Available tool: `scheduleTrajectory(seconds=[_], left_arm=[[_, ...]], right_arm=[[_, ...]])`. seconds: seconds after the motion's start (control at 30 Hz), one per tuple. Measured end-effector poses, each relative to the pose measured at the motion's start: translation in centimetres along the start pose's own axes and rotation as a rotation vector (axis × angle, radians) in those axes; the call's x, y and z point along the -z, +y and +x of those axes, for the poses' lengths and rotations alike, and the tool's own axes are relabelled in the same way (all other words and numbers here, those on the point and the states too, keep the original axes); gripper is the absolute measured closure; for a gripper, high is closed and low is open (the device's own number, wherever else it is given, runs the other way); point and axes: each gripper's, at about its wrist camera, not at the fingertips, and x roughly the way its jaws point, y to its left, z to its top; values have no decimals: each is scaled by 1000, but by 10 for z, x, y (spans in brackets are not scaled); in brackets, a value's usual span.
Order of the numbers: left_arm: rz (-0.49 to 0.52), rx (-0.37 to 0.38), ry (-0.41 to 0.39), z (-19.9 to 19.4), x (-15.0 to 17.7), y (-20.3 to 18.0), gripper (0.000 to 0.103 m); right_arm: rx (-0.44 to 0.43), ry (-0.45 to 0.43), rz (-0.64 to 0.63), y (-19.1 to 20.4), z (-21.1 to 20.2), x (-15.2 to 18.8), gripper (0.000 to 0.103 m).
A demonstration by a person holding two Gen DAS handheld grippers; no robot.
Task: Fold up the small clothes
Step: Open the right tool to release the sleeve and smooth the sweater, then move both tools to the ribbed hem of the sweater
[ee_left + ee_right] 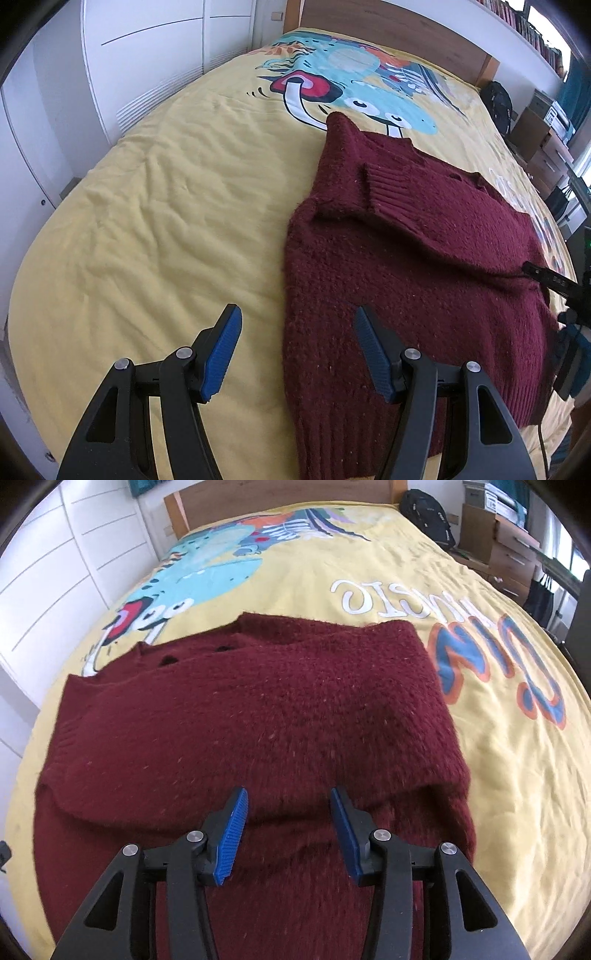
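A dark red knit sweater point(406, 258) lies flat on the yellow bedspread point(166, 221), with both sleeves folded in over the body. My left gripper point(297, 317) is open and empty, hovering over the sweater's left edge near its hem. My right gripper point(288, 797) is open and empty, just above the folded sleeve on the sweater point(258, 720). The right gripper's finger also shows in the left wrist view point(546, 278) at the sweater's right side.
The bedspread has a colourful print point(498, 664) and a wooden headboard point(388, 33) behind. White wardrobe doors point(147, 55) stand to the left. A black backpack point(428, 513) and drawers with boxes point(509, 542) stand to the right of the bed.
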Motion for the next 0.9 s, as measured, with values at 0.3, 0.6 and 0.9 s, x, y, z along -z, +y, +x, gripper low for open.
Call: scheduleTrajectory(seconds=[0.3, 0.6, 0.9], left_arm=[[-16, -9, 5, -14, 5, -1, 45], [-18, -8, -13, -38, 19, 1, 44], [-1, 17, 6, -55, 37, 3, 40]], right_arm=[[-29, -20, 52, -3, -44, 42, 55], [-21, -34, 67, -6, -84, 75, 52], [-24, -38, 94, -16, -124, 113, 46]])
